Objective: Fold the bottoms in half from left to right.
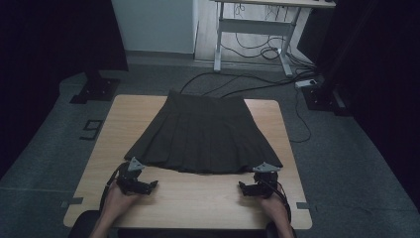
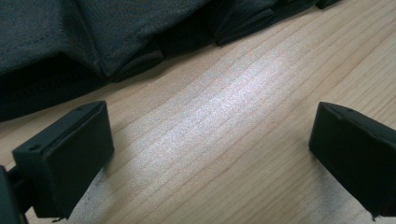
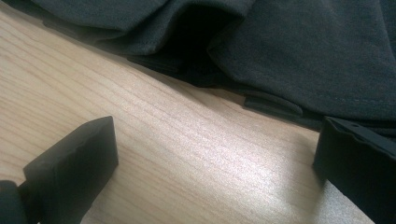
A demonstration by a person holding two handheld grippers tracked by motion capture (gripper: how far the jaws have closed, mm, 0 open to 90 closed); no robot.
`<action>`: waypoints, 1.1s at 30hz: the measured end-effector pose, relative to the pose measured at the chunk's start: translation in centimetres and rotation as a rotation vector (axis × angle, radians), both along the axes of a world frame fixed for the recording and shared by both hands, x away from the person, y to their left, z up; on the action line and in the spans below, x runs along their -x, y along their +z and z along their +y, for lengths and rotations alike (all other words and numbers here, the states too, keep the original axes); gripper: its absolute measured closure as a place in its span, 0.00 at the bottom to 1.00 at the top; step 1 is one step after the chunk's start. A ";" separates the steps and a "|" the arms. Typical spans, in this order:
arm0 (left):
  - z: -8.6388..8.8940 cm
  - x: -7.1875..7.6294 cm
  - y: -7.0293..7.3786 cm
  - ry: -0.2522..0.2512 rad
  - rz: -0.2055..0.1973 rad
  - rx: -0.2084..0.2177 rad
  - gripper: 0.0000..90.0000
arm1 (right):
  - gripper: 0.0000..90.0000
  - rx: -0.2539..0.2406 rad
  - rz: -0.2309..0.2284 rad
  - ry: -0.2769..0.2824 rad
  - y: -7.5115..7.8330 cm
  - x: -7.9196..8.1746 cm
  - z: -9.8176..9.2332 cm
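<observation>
Grippers left and right both wide open, empty, on table just short of skirt hem.

The skirt was a dark olive-grey, pleated in even vertical folds, with a fine tonal stitch line near its hem. The table under it was pale wood with a straight, light-brown grain. At the skirt's seven o'clock, the left gripper was matt black under a grey plate; at five o'clock, the right gripper matched it. The floor was grey carpet.
</observation>
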State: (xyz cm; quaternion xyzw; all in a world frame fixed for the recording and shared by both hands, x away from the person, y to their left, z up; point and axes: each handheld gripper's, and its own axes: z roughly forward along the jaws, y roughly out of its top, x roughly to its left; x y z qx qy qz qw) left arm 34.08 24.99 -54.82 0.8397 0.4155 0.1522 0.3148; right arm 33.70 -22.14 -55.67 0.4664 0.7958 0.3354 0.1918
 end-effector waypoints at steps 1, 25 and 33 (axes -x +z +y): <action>0.0 0.0 0.0 0.000 0.000 0.000 0.00 | 0.00 0.000 0.001 -0.001 0.0 0.0 0.0; 0.1 0.0 1.0 0.010 -0.009 -0.008 0.07 | 0.00 0.021 0.040 0.020 0.4 0.0 0.0; 2.2 -1.0 4.7 0.029 -0.099 0.060 0.17 | 0.07 -0.027 0.024 0.025 2.6 0.1 -0.1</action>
